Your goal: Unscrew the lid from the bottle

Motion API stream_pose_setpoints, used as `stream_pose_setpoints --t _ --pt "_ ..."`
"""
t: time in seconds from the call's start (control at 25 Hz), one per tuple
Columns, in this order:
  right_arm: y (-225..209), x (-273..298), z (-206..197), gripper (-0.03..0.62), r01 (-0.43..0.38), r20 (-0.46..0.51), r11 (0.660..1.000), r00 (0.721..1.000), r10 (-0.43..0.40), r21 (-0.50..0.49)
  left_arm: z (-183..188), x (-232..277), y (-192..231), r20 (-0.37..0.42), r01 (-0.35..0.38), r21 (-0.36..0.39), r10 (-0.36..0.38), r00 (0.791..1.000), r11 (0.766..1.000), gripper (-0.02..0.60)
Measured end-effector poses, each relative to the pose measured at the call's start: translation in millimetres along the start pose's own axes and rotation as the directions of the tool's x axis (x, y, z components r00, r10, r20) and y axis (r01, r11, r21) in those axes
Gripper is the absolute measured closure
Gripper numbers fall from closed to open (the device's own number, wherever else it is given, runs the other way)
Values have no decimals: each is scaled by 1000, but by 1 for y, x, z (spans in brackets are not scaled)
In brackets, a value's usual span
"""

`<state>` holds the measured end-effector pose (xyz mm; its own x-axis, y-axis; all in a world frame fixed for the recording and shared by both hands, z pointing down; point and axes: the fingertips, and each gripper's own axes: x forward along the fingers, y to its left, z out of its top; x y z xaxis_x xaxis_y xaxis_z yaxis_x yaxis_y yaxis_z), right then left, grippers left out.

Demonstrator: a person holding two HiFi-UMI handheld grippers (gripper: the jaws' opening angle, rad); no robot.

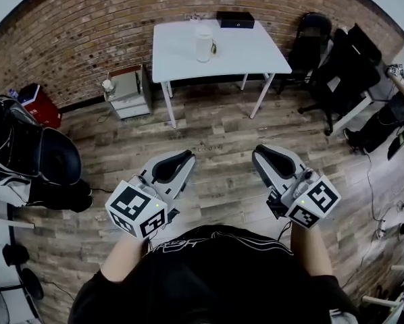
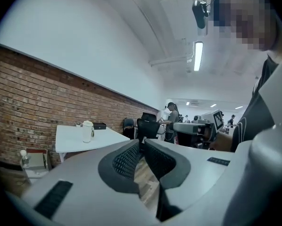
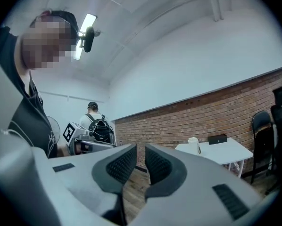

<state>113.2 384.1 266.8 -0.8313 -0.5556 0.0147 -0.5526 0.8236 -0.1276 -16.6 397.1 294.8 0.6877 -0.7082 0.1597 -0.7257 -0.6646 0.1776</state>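
Jaws pressed together, empty, on my left gripper and right gripper; the bottle stands upright on the table well ahead, slightly nearer my left

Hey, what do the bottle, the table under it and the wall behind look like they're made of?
Bottle: probably translucent plastic, milky white; too far off to be sure.
Table: smooth matte white top, likely laminate, on thin white legs, probably painted metal.
Wall: exposed red-brown brick, rough, with visible mortar lines.
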Motion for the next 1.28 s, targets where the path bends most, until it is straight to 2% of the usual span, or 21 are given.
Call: stream_pose_setpoints --t 0.04,0.12,0.4,0.6,0.76,1.12,1.28 --pt "-2 1 1 533 2 -4 1000 1000 -2 -2 0 0 4 3 0 -10 0 1000 1000 524" --pt "-8 3 1 468 13 -8 1000 1000 -13 -6 -2 1 13 1 1 -25 -1 1000 1000 375" --pt "-48 25 -1 294 47 -21 999 999 -47 -20 -14 10 54 5 -45 -54 45 999 998 266" --pt "-97 59 -2 259 46 -31 999 998 -47 -21 -17 35 93 -17 -70 -40 70 997 997 239" --pt "-146 114 -3 238 35 -28 999 999 -36 -23 -12 61 151 -41 -109 -39 108 993 993 227" --pt "-267 215 -7 226 60 -29 998 998 -59 20 15 174 274 -79 -119 -7 119 990 993 216" --pt "-299 243 -5 224 58 -36 998 998 -57 11 22 209 310 -57 -125 -36 123 991 991 209"
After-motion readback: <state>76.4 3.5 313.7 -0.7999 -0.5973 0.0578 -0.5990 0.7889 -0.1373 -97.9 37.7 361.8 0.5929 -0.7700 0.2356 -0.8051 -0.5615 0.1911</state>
